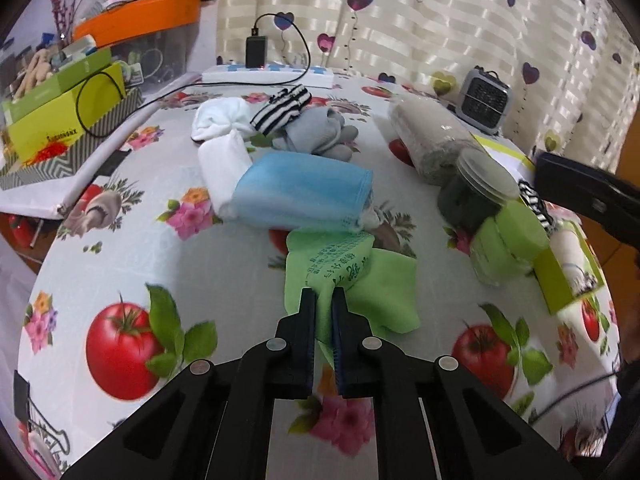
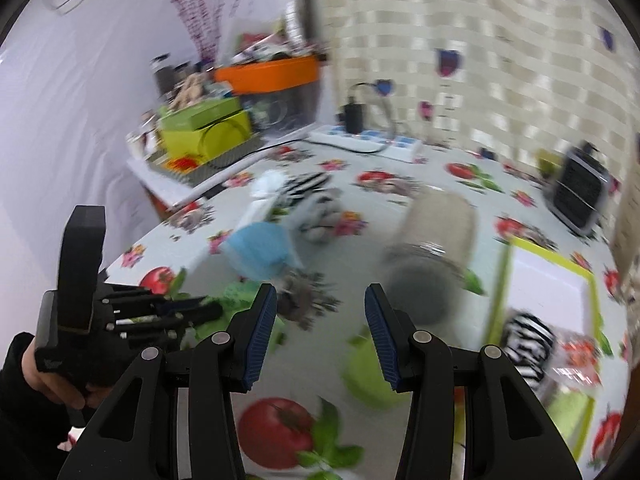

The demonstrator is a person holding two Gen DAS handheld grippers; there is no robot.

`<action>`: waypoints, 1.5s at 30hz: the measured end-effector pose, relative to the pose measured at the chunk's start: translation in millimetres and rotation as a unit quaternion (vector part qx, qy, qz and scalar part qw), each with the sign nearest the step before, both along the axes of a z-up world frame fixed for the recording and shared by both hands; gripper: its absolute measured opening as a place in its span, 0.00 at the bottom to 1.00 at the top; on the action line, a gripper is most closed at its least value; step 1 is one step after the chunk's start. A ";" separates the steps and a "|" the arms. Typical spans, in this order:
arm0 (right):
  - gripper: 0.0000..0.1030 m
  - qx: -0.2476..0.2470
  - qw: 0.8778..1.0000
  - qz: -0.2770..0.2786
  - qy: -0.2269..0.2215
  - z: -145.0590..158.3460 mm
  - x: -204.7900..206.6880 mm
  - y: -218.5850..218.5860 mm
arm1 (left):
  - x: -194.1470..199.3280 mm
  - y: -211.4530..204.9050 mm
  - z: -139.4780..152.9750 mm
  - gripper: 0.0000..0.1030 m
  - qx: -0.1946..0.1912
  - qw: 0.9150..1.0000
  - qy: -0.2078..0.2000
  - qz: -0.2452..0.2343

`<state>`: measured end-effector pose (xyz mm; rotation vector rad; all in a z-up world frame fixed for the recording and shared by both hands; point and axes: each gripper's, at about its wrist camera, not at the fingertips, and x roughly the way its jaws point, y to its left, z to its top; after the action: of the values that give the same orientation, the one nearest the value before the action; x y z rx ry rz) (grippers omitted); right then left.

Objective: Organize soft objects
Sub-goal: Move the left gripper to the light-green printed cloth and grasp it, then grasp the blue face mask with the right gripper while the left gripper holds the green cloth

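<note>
My left gripper (image 1: pixel 324 296) is shut on a fold of the light green cloth (image 1: pixel 360 276), which lies on the fruit-print tablecloth (image 1: pixel 180 264). Behind it lie a folded blue towel (image 1: pixel 300 192), a white rolled cloth (image 1: pixel 220 176), white socks (image 1: pixel 220 118), a striped sock (image 1: pixel 280 110) and grey socks (image 1: pixel 320 132). In the blurred right wrist view my right gripper (image 2: pixel 320 300) stands open with nothing between its fingers. The left gripper (image 2: pixel 208 312) shows there at the left, in a person's hand, at the green cloth (image 2: pixel 236 296). Another striped sock (image 2: pixel 528 340) lies in the green-edged tray (image 2: pixel 588 280).
Clear jars lie at the right: one with a beige roll (image 1: pixel 432 140), one dark green (image 1: pixel 472 196), one light green (image 1: pixel 508 248). A power strip (image 1: pixel 268 74) and a small grey fan (image 1: pixel 484 100) stand by the curtain. Boxes (image 1: pixel 64 120) and an orange tub (image 1: pixel 140 20) crowd the left.
</note>
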<state>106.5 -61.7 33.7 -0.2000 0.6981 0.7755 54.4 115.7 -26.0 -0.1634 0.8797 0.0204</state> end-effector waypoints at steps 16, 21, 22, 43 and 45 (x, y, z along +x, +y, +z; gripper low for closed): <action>0.46 -0.064 0.993 0.079 0.052 -48.2 25.7 116.9 | -30.4 47.9 -11.8 0.07 -0.014 0.998 0.012 0.053; 0.45 -0.068 0.990 0.065 0.108 -71.0 39.4 135.1 | -30.5 48.9 -14.5 0.07 -0.019 0.998 0.013 0.050; 0.39 -0.066 0.989 0.062 0.114 -73.2 40.6 135.3 | -30.1 49.8 -14.8 0.07 -0.021 0.998 0.012 0.050; 0.08 0.021 0.999 0.020 0.025 5.7 -4.3 50.5 | -33.8 35.6 31.5 0.07 -0.041 0.996 -0.054 0.051; 0.08 0.029 0.999 0.012 0.017 12.4 -7.9 37.5 | -33.0 30.2 39.6 0.07 -0.039 0.996 -0.062 0.045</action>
<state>98.6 -24.2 46.1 -0.1422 0.7062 0.8221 21.5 145.9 13.6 -0.2741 0.7490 0.0603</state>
